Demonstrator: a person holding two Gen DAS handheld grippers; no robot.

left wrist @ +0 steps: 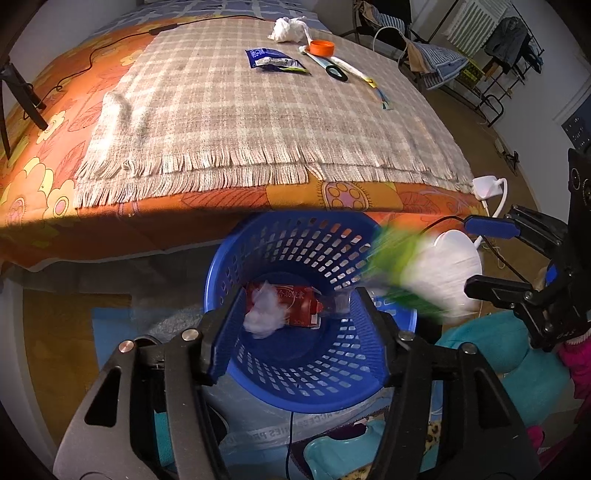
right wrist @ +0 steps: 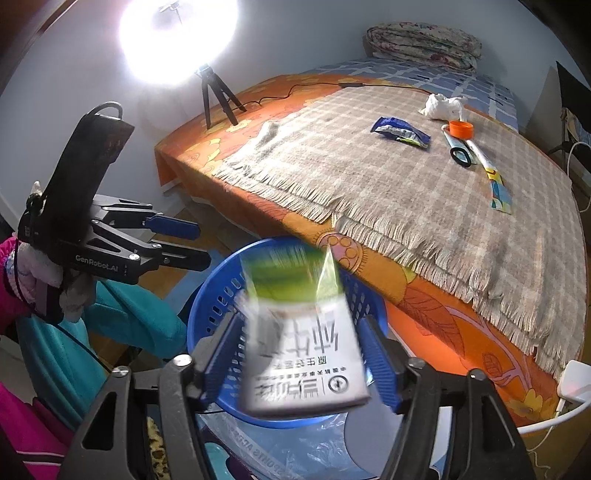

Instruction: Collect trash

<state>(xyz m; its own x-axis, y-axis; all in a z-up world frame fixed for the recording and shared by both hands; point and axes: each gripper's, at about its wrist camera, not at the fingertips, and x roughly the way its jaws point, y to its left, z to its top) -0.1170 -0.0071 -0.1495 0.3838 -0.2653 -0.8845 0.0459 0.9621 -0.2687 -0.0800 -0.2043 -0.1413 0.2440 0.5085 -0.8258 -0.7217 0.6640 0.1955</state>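
A blue basket stands on the floor against the bed, with a red wrapper and a white tissue wad in it. My left gripper hangs open over the basket with nothing between its fingers. A green and white carton, blurred, is above the basket between the fingers of my right gripper, which stand open and clear of its sides. On the bed lie a blue wrapper, an orange lid, a white tissue and a black ring.
A fringed checked blanket covers the orange bedspread. A lamp on a tripod stands at the bed's far corner. A white charger sits on the bed's edge. The person's teal trouser legs are beside the basket.
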